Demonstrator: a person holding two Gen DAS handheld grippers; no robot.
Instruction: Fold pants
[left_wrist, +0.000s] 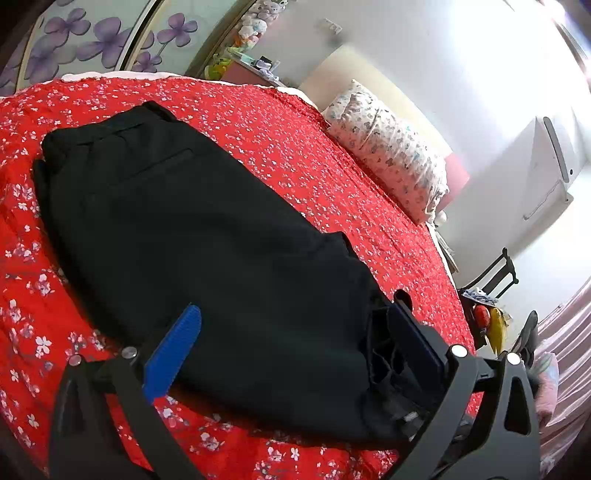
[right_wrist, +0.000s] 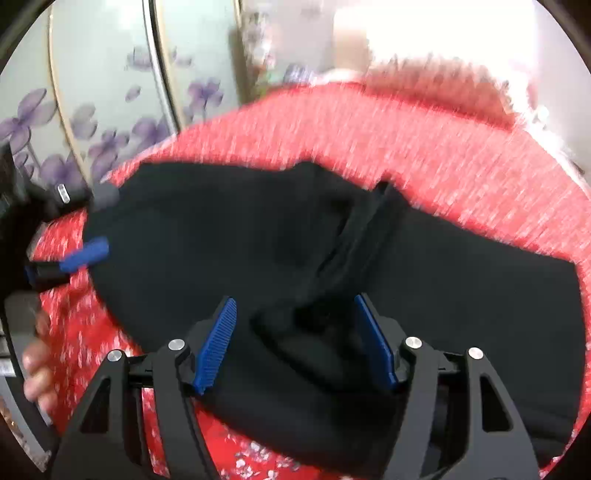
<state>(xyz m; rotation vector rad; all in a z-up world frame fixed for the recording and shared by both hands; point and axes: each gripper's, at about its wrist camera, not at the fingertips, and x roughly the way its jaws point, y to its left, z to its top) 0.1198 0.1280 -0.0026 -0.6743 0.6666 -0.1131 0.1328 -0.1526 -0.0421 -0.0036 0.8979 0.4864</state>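
Black pants lie flat on a red floral bedspread, waistband far left, leg ends near me. My left gripper is open, its blue pads wide apart over the near end of the pants; bunched cloth lies by the right pad. In the blurred right wrist view my right gripper is open over the pants, with a raised fold of black cloth between the pads, not pinched. The left gripper's blue pad shows at the left edge of the pants.
A patterned pillow lies at the bed's far right edge. A dark chair with clutter stands beyond the bed. Wardrobe doors with purple flowers stand behind the bed. A hand shows at lower left in the right wrist view.
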